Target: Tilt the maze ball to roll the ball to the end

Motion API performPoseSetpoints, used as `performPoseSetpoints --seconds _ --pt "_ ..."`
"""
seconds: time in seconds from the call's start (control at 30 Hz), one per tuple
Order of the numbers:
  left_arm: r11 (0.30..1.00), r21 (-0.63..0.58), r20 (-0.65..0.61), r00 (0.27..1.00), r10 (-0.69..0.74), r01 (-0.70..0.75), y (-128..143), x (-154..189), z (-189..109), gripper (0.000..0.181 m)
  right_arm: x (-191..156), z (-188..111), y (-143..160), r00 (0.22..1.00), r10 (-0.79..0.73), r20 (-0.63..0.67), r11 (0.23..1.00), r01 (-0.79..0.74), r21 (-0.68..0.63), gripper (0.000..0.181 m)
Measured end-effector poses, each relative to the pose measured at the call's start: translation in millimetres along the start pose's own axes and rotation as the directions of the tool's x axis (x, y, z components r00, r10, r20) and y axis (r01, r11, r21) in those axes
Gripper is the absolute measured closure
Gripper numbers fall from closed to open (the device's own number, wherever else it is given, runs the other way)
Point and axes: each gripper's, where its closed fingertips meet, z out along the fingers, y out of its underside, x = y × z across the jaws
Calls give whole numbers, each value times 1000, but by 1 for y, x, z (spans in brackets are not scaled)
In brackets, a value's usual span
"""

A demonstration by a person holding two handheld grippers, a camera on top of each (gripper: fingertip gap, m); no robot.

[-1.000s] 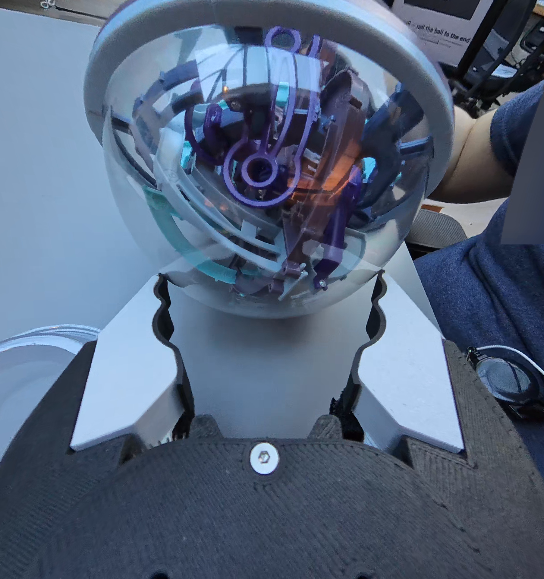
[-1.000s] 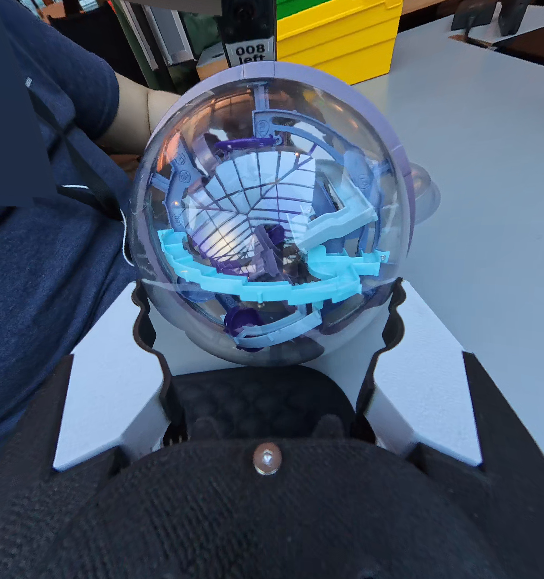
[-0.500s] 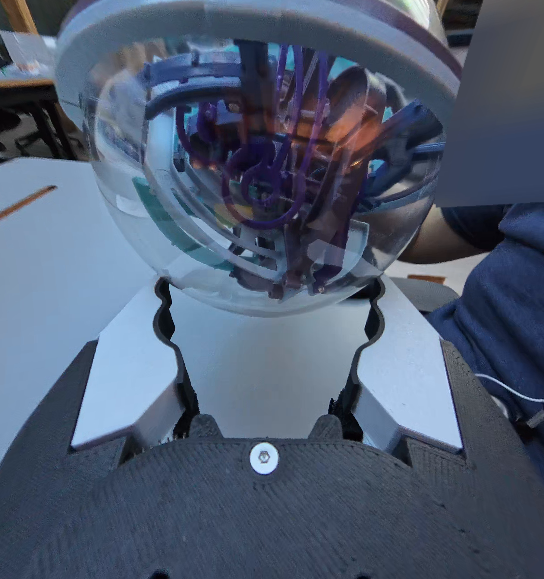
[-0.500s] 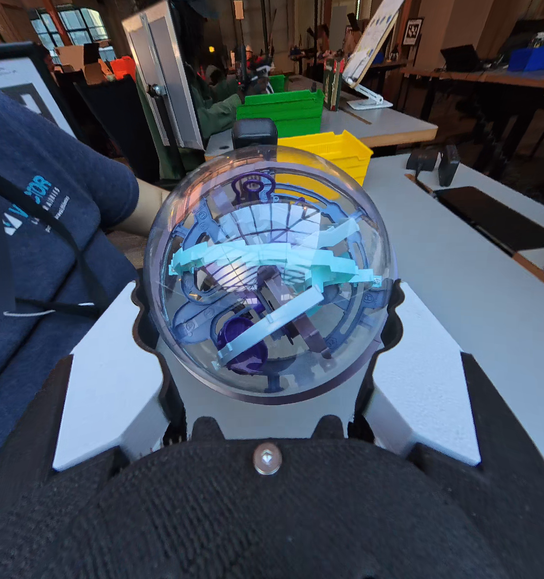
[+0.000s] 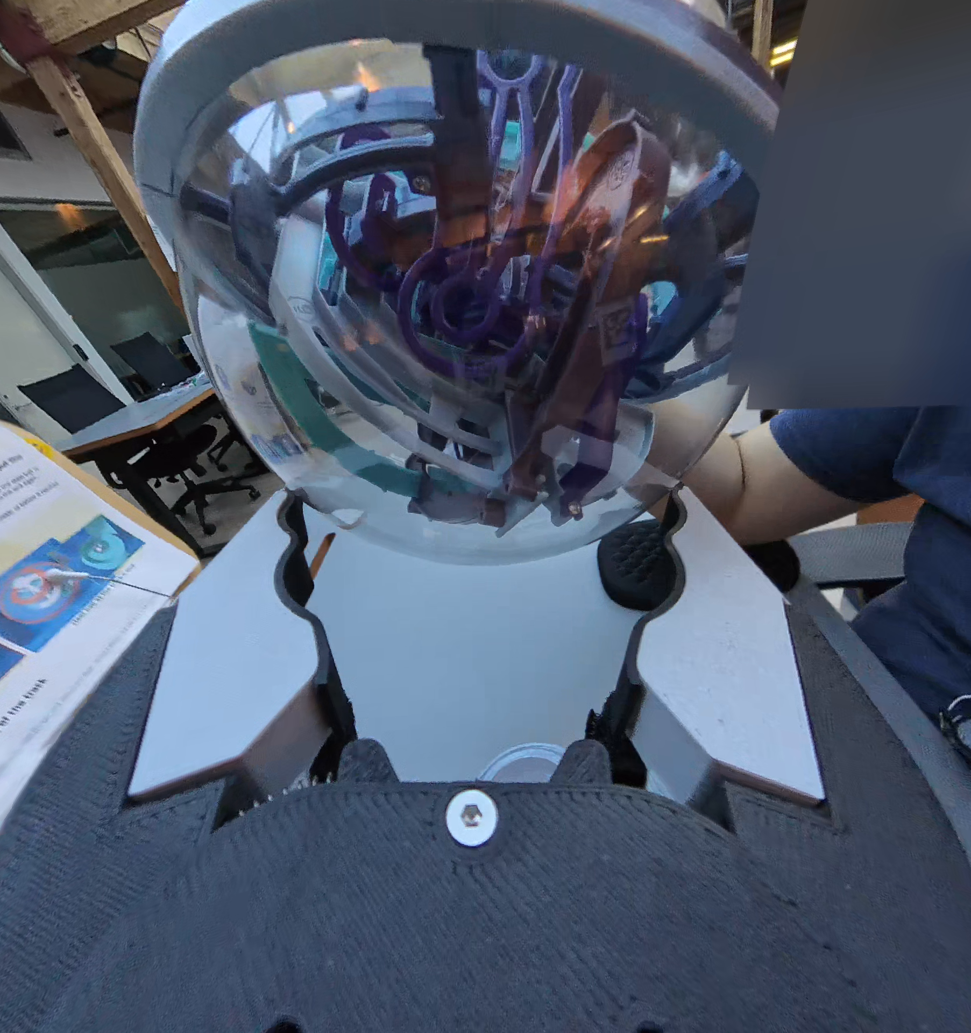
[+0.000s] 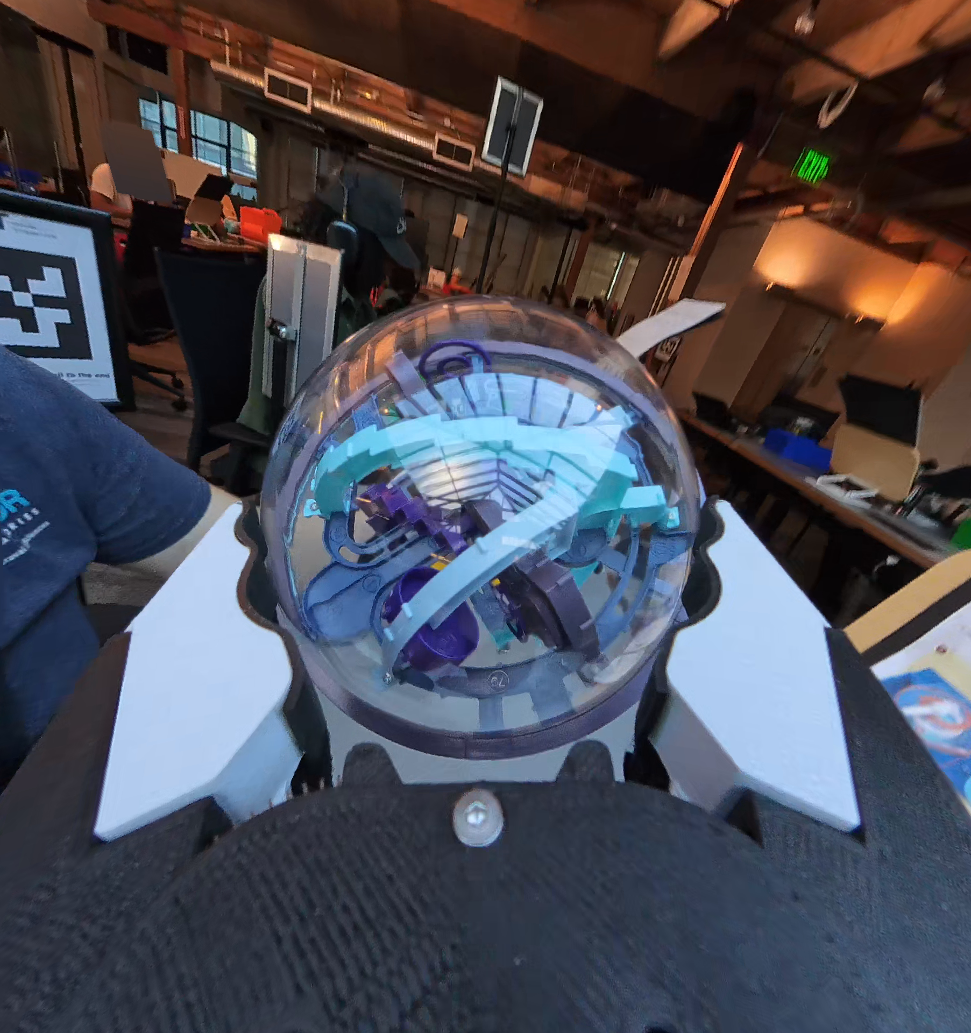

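The maze ball (image 5: 460, 290) is a clear sphere with a grey rim and purple, teal and brown tracks inside. It is held in the air between my two grippers. My left gripper (image 5: 481, 503) has its jaws wide, and its tips press the ball's lower sides. In the right wrist view the maze ball (image 6: 477, 520) sits deep between the white fingers (image 6: 203, 626) of my right gripper (image 6: 480, 508), which touch both its sides. I cannot pick out the small ball on the tracks. A black part (image 5: 636, 564) of the right gripper shows under the sphere.
The white table (image 5: 472, 643) lies below. A printed instruction sheet (image 5: 52, 559) stands at the left, and shows in the right wrist view (image 6: 947, 704). A person's arm (image 5: 751, 486) and blue shirt (image 6: 52, 503) are close by. A clear round stand (image 5: 519, 766) sits under my left gripper.
Both grippers have tipped upward with the ball, so the views swung from the table to the room. The sphere rotated: its rim now sits low in the right wrist view.
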Motion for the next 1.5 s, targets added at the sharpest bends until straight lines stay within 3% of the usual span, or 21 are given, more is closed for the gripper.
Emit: performPoseSetpoints --seconds 0.1,0.3,0.63,0.83,1.1,1.33,1.5 --pt "996 -44 5 997 82 -82 3 -1 0 56 -6 4 -9 996 -89 9 991 87 101 31" --pt "992 -111 -35 998 58 -62 39 4 19 58 -10 6 7 993 -119 -12 993 119 10 33" --pt "997 55 -53 997 -56 59 30 1 26 58 4 -7 8 999 -5 -39 999 7 33 33" --pt "983 148 -21 994 -110 112 17 -11 9 59 18 -8 26 998 27 -55 1000 -27 2 29" --pt "986 129 10 994 -107 105 17 -15 -3 58 21 -1 38 998 25 -53 999 -26 -29 27" --pt "983 180 38 998 -40 32 -12 -3 -5 49 5 0 34 999 -41 -22 997 39 -63 27" --pt "991 133 50 999 17 -24 -29 4 -9 44 -3 5 19 995 -99 -21 995 98 -36 27"
